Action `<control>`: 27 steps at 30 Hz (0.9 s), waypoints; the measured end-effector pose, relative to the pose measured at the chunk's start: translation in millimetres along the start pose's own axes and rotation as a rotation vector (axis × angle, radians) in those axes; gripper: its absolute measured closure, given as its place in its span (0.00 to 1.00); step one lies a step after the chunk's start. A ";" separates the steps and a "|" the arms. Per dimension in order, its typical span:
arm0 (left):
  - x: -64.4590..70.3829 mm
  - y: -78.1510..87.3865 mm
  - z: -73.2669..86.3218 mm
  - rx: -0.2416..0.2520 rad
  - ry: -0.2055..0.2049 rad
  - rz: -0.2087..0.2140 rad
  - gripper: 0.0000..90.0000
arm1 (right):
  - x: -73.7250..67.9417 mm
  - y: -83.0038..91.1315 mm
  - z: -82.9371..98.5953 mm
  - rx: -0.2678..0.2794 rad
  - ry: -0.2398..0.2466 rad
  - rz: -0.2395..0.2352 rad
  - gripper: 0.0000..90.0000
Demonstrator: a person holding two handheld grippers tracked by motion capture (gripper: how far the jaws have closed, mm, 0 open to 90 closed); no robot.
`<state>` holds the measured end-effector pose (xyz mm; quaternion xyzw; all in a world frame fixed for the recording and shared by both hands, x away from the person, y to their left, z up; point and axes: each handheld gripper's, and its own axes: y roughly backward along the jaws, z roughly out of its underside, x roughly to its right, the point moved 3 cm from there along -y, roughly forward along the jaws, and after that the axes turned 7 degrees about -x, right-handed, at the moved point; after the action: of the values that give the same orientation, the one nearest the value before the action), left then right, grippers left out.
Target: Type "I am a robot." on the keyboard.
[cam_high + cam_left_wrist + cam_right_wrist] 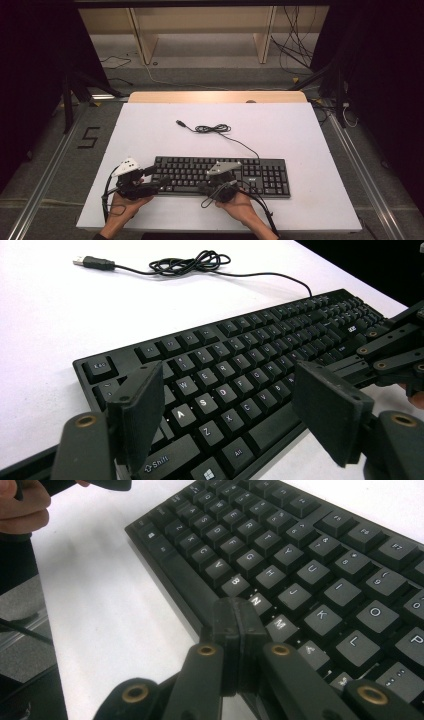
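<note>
A black keyboard (pixel 222 176) lies flat at the front middle of the white table (pixel 280 130). Its thin cable (pixel 215 129) runs back to a loose coil and a free USB plug (pixel 93 262). My left gripper (pixel 155 179) hovers open over the keyboard's left end (pixel 200 385), with nothing between its pads (pixel 137 415). My right gripper (pixel 235 607) is shut with its jaws pressed together and empty. Its tip sits just over the front row by the N key (pixel 256 601) and space bar. In the left gripper view the right gripper (pixel 387 352) reaches in from the right.
A hand (pixel 22 510) holding the left gripper appears at the top left of the right gripper view. Beyond the table's wooden far edge (pixel 215 96) are floor cables, stand legs and a wooden frame (pixel 205 30). A "5" mark (pixel 88 137) lies on the floor at left.
</note>
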<state>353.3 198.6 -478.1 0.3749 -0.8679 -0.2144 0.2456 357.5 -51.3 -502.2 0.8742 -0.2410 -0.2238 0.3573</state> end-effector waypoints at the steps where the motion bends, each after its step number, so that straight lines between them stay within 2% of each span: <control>1: -0.7 -0.5 0.1 0.000 0.003 -0.003 0.32 | 0.0 0.0 0.0 0.000 0.000 0.000 1.00; 10: -1.1 -0.4 0.0 0.001 0.003 -0.005 0.32 | -0.4 -1.6 1.6 -0.007 -0.002 0.004 0.99; 14: -2.7 -0.9 0.0 0.002 0.010 -0.014 0.33 | 1.6 5.3 -2.0 0.032 -0.022 -0.014 0.89; 19: -4.5 -3.1 0.1 -0.006 0.018 -0.020 0.36 | 0.8 13.4 -6.6 0.073 -0.019 -0.039 0.79; 27: -6.9 -5.8 0.2 -0.016 0.018 -0.023 0.50 | -3.0 19.1 -8.8 0.095 -0.008 -0.060 0.61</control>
<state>360.5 200.1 -483.4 0.3849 -0.8596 -0.2207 0.2536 355.1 -57.0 -481.9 0.8962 -0.2263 -0.2263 0.3073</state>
